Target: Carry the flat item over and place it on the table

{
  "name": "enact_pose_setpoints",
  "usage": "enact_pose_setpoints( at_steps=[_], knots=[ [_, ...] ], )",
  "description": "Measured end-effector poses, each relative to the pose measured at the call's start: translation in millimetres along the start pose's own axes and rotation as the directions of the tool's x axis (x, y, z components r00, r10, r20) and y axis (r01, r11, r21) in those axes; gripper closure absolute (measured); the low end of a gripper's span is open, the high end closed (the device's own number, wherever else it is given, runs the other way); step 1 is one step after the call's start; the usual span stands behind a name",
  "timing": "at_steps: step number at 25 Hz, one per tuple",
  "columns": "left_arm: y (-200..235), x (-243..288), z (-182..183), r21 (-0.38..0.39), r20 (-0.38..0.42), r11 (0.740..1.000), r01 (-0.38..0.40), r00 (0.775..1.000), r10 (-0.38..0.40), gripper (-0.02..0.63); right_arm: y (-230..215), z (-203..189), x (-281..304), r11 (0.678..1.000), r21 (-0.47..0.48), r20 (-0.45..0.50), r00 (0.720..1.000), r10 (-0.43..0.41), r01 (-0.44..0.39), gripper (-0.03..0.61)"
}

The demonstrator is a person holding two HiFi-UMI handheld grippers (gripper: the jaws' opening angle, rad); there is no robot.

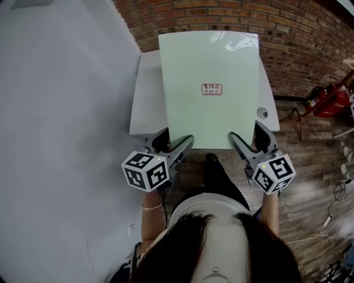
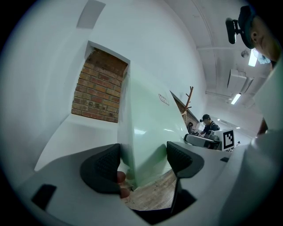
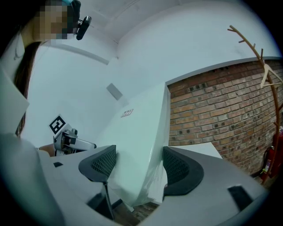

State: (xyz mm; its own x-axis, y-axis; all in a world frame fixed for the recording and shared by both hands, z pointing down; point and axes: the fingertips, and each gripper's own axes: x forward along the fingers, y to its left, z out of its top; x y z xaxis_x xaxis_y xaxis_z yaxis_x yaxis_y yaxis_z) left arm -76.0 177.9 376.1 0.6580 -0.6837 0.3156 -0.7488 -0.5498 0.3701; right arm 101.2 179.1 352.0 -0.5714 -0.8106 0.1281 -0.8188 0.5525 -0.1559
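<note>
Head view: left gripper (image 1: 180, 148) and right gripper (image 1: 240, 145) clamp the near edge of a pale green flat board (image 1: 210, 88) over a white table (image 1: 145, 94); its far-end weight could lever it loose.

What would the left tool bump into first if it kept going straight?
Probably the white table just ahead, under the green board the left tool grips; the brick wall is farther back.

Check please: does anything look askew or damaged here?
No damage shows. The pale green flat board sits square over the white table, but its clear plastic wrap hangs loose and wrinkled by the right claw.
</note>
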Motion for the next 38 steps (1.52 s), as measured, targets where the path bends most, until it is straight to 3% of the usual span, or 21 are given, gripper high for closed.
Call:
enact_pose_setpoints(
  at_steps=[38],
  knots=[
    [78, 133, 71, -0.019, -0.048, 1.000, -0.009, 0.999, 0.008, 0.272, -114, 24, 124, 1.000, 0.019, -0.028, 1.000, -0.009, 0.010, 0.238]
  ],
)
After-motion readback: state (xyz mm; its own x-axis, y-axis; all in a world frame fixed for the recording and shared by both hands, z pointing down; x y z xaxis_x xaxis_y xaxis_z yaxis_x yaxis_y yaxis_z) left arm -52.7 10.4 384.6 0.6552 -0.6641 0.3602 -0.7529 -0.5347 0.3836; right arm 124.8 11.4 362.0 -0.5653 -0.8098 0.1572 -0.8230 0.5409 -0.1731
